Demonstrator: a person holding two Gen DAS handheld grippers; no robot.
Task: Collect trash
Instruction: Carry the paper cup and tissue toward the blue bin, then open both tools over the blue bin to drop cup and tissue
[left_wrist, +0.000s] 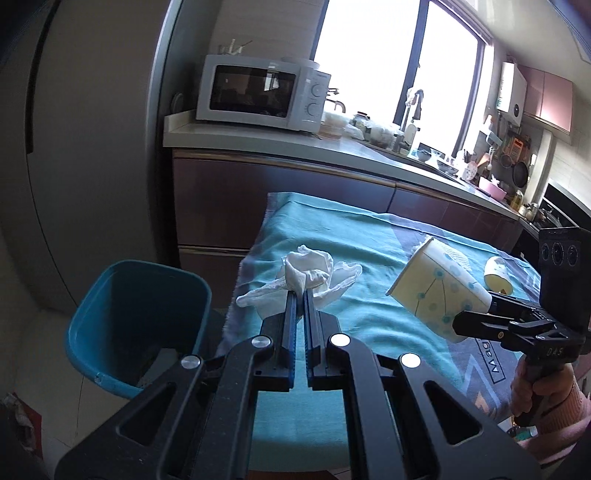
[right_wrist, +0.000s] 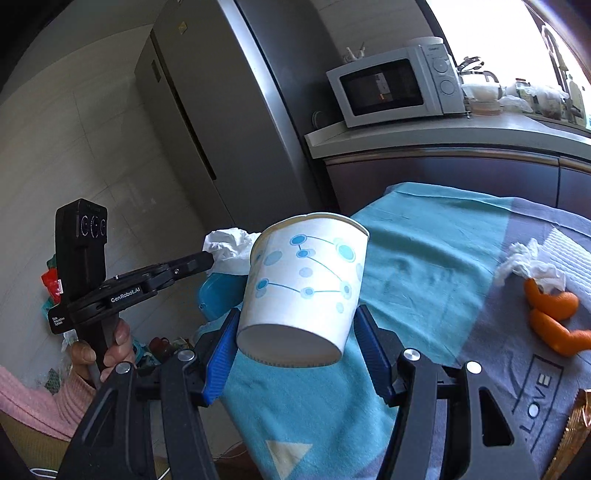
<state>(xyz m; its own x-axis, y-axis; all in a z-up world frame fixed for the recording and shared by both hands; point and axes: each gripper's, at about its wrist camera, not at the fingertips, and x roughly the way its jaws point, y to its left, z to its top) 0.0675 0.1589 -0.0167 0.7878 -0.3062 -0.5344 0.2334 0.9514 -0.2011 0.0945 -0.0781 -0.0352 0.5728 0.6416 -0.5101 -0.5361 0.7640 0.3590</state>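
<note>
My left gripper is shut on a crumpled white tissue, held above the left end of the teal-clothed table. A blue trash bin stands on the floor below and to the left of it. In the right wrist view, my right gripper is shut on a white paper cup with blue dots, its blue pads against the cup's sides near the base. The cup is tilted in the air, rim pointing away. The left gripper and tissue are left of the cup, with the bin partly hidden behind it.
Orange peels and another crumpled tissue lie on the cloth at the right. A pale yellow object rests farther along the table. Behind are a kitchen counter with a microwave, and a tall fridge.
</note>
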